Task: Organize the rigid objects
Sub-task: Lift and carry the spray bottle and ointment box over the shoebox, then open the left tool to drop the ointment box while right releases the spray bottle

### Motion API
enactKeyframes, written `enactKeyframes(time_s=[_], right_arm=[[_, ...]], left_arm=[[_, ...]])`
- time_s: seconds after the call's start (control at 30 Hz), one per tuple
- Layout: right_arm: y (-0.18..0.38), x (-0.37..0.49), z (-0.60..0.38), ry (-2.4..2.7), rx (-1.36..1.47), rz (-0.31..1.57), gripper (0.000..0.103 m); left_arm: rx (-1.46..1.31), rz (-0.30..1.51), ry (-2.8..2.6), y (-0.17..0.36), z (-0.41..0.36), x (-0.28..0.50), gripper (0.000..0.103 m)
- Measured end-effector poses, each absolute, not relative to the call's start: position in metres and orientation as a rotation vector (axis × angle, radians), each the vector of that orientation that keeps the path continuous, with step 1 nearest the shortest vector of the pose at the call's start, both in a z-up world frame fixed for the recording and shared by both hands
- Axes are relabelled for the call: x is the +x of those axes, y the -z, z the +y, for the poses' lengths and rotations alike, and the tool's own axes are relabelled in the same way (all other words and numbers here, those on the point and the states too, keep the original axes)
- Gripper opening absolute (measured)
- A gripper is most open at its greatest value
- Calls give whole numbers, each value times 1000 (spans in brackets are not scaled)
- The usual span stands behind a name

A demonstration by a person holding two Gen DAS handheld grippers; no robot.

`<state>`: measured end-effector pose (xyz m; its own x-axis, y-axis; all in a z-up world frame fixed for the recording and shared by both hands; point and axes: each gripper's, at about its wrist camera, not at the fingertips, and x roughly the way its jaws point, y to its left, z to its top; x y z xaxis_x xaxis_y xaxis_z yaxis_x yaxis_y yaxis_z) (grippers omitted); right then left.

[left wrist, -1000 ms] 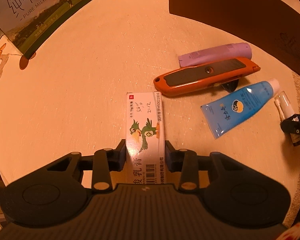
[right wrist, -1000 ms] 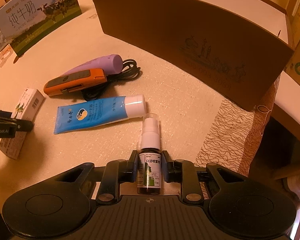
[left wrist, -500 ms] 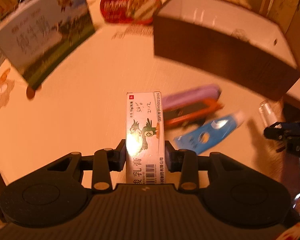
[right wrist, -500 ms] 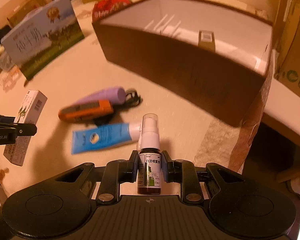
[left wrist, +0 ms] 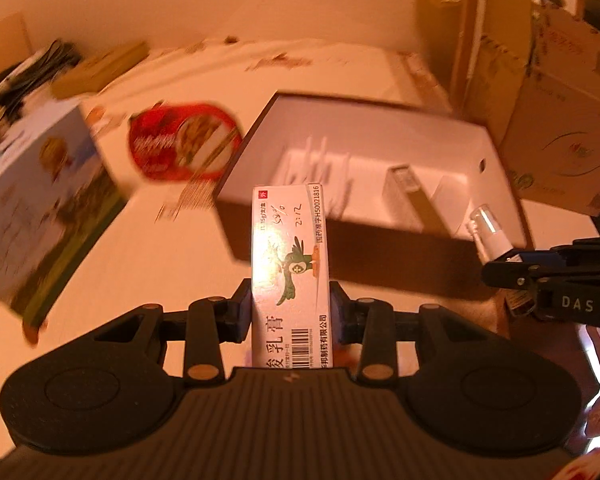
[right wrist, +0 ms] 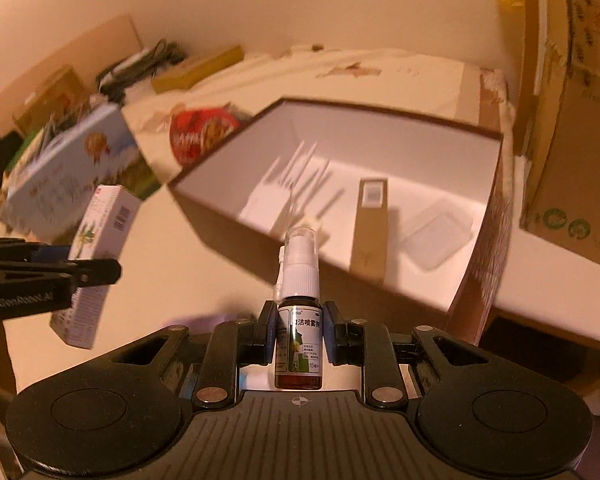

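Ointment carton (left wrist: 290, 264): light, crushable; left gripper (left wrist: 290, 308) clamps its sides. Spray bottle (right wrist: 299, 320): rigid, slick; right gripper (right wrist: 299, 338) clenches its body. Box (right wrist: 380, 120) at twelve o'clock.

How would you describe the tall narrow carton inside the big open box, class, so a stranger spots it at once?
Find the big brown box with the white inside. On its floor, a narrow tan carton lies between white plastic forks and a clear flat lid. It alone is brown cardboard with a white label at one end.
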<state>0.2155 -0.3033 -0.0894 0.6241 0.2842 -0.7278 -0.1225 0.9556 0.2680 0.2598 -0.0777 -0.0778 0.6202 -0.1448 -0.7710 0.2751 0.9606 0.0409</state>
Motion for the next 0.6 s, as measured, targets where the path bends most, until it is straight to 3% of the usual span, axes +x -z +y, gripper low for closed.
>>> enactKeyframes(time_s=[0.6], right_arm=[[92, 327, -369, -72, 276, 845, 20]], left_arm=[[231, 884, 368, 93, -185, 392, 34]])
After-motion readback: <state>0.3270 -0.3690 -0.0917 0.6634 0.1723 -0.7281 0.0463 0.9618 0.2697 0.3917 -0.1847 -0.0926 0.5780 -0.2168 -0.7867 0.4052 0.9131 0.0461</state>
